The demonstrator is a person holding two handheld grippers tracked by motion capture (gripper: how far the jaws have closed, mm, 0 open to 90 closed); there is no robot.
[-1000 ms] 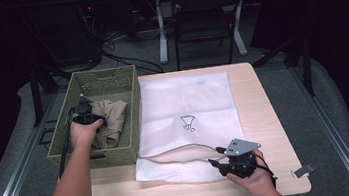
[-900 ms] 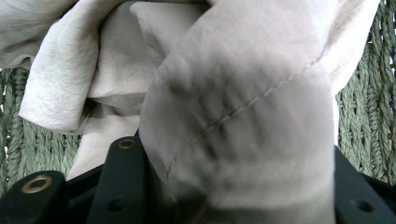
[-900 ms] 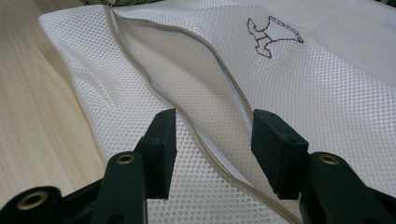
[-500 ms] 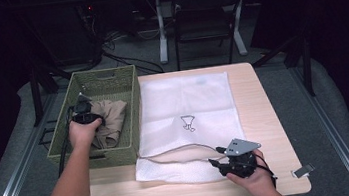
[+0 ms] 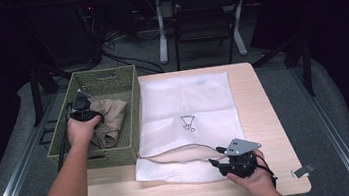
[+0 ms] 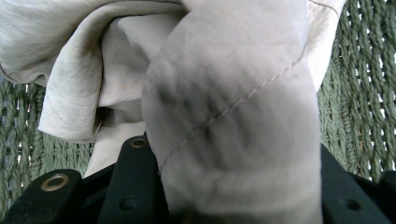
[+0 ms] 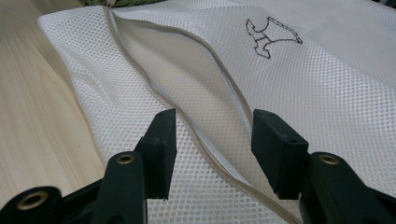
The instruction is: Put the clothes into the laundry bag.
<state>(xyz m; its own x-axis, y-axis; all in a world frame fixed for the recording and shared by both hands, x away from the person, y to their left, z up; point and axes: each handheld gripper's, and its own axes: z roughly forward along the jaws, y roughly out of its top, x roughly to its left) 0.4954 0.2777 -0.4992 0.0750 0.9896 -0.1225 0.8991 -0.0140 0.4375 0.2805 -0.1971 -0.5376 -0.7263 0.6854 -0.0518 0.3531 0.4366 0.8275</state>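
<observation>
A beige garment (image 5: 109,118) lies crumpled in the green woven basket (image 5: 94,158) at the table's left. My left gripper (image 5: 83,109) reaches down into the basket. Its jaws have just been closing, and a thick fold of the garment (image 6: 224,70) bulges between them, pressed from both sides. A white mesh laundry bag (image 5: 185,101) with a small dark emblem lies flat mid-table. At its near edge my right gripper (image 5: 216,157) rests open. In the right gripper view its jaws (image 7: 212,126) stand on either side of the bag's parted zip edge (image 7: 196,65) without pinching it.
The wooden table (image 5: 258,98) has bare strips on the right and along the front. A small pale clip-like item (image 5: 304,170) lies at the front right corner. Beyond the far edge stand a dark chair (image 5: 202,14) and another table's legs.
</observation>
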